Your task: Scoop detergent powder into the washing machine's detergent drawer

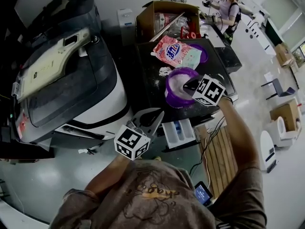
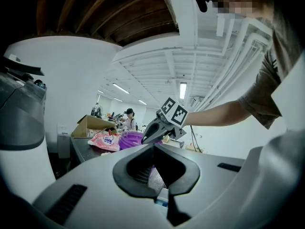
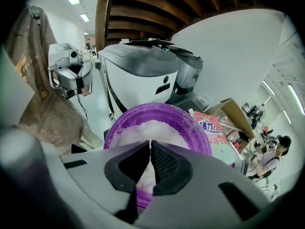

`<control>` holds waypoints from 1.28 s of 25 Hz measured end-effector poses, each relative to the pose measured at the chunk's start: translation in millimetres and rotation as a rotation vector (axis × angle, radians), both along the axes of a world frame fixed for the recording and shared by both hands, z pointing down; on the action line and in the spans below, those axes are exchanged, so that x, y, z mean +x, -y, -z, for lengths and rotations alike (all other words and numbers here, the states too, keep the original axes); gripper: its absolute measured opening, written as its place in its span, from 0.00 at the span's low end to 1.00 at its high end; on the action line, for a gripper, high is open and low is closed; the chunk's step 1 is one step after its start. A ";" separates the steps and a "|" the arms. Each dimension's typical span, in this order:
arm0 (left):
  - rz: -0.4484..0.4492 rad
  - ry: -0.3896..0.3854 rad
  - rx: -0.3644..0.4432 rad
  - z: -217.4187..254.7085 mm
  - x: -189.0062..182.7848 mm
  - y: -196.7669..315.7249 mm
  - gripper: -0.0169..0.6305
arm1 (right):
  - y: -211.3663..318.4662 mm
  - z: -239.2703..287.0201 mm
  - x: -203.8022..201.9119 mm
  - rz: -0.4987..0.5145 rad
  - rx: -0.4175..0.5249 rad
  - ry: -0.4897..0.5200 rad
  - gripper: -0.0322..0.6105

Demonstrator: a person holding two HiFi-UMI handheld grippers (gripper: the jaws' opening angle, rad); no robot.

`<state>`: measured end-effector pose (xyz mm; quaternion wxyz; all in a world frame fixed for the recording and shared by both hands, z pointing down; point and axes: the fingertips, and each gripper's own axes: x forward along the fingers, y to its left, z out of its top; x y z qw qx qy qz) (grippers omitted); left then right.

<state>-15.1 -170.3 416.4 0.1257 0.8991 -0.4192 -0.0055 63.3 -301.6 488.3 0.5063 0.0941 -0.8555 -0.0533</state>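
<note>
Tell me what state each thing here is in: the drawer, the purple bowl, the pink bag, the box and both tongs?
Detergent drawer, pulled out.
Purple bowl, holding white powder.
Pink bag, lying flat on the dark top.
Cardboard box, flaps open.
Left tongs, shut, nothing seen between them.
Right tongs, shut, tips over the powder in the bowl.

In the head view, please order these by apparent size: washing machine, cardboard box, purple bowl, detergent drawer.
1. washing machine
2. cardboard box
3. purple bowl
4. detergent drawer, close to the bowl, so unsure
</note>
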 end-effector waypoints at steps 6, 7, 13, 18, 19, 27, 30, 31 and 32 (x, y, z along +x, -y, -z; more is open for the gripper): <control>0.006 -0.016 -0.001 -0.2 -3.7 -2.6 0.05 | -7.0 -2.0 0.9 -0.077 -0.127 -0.016 0.07; 0.005 -0.017 0.000 -0.1 -3.7 -3.0 0.05 | -7.6 -1.2 1.1 -0.090 -0.141 -0.016 0.07; -0.005 -0.022 -0.001 -1.1 -1.9 -6.3 0.05 | -16.4 6.5 2.1 -0.136 -0.203 0.007 0.07; -0.022 -0.021 0.003 -0.3 4.2 -10.0 0.05 | -23.1 15.2 6.7 -0.192 -0.261 0.074 0.07; -0.025 -0.020 0.003 -0.3 5.6 -10.7 0.05 | -24.3 17.1 7.8 -0.203 -0.273 0.091 0.07; -0.053 -0.016 0.001 -0.9 16.0 -14.4 0.05 | -28.6 29.3 16.9 -0.322 -0.341 0.226 0.07; -0.064 -0.015 0.002 -0.8 18.9 -14.6 0.05 | -25.5 30.4 21.2 -0.405 -0.353 0.292 0.07; -0.068 -0.015 0.002 -0.8 19.7 -14.4 0.05 | -24.8 31.3 22.7 -0.430 -0.356 0.317 0.07; -0.072 -0.014 0.000 -1.0 20.7 -14.1 0.05 | -24.4 32.1 24.3 -0.453 -0.358 0.342 0.07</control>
